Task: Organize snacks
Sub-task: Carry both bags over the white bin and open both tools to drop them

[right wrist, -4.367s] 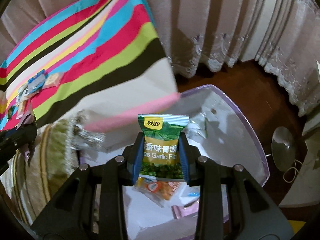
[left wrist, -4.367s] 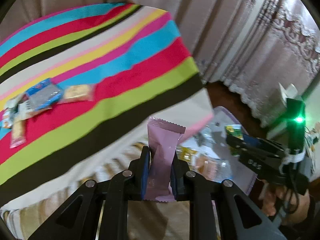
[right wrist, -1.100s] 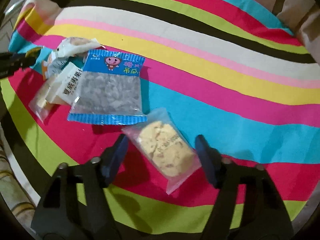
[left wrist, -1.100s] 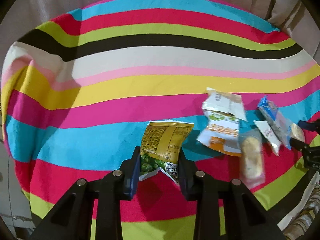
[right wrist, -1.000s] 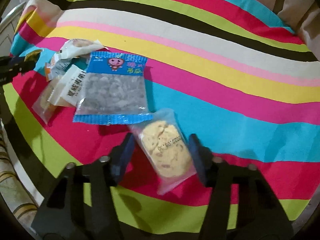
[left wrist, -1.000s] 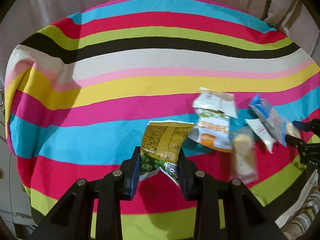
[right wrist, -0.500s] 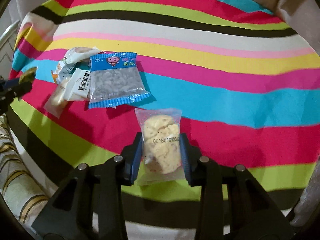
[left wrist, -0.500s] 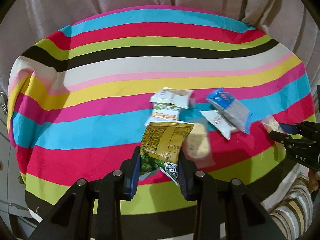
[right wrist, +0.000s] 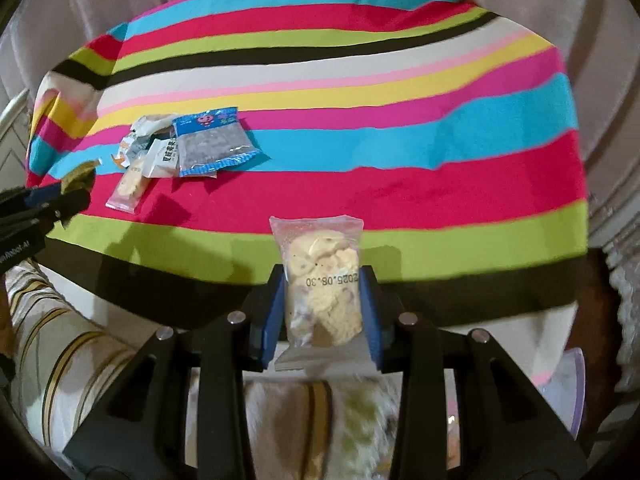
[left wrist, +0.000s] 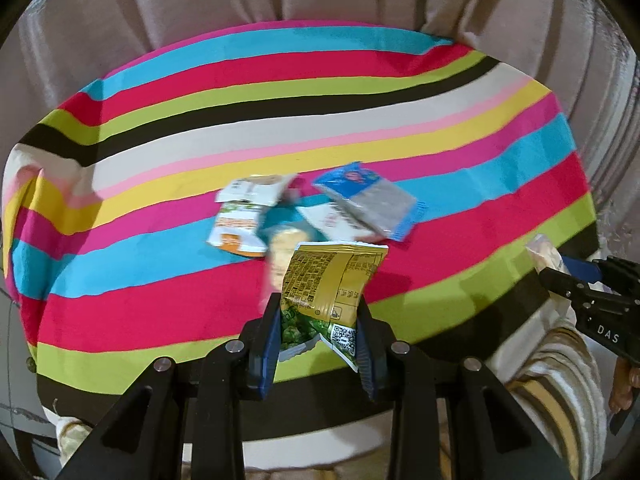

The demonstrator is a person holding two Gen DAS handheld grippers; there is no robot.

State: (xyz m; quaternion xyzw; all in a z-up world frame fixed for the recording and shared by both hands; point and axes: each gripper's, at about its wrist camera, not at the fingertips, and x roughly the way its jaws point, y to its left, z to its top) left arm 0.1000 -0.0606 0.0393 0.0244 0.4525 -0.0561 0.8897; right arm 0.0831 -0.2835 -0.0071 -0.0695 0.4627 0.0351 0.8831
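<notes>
My left gripper (left wrist: 318,340) is shut on a yellow-and-green pea snack packet (left wrist: 326,286), held above the near edge of the striped cloth (left wrist: 200,152). My right gripper (right wrist: 324,320) is shut on a clear cookie packet (right wrist: 322,284), also lifted over the cloth's near edge. On the cloth lies a small heap of snacks: a blue seed packet (right wrist: 214,144), a white packet (right wrist: 160,158), an orange-and-white packet (left wrist: 236,232) and another clear cookie packet (right wrist: 130,188). The right gripper with its cookie (left wrist: 544,256) shows at the right in the left wrist view.
Beige curtains (left wrist: 200,0) hang behind the striped cloth. A striped cushion (right wrist: 60,340) lies below the cloth's near edge. A clear bin with a lilac rim (right wrist: 568,396) peeks in at the lower right of the right wrist view.
My right gripper closed on the cookie packet and lifted it off the cloth. Both grippers have drawn back toward the cloth's near edge, so the snack heap now looks farther away.
</notes>
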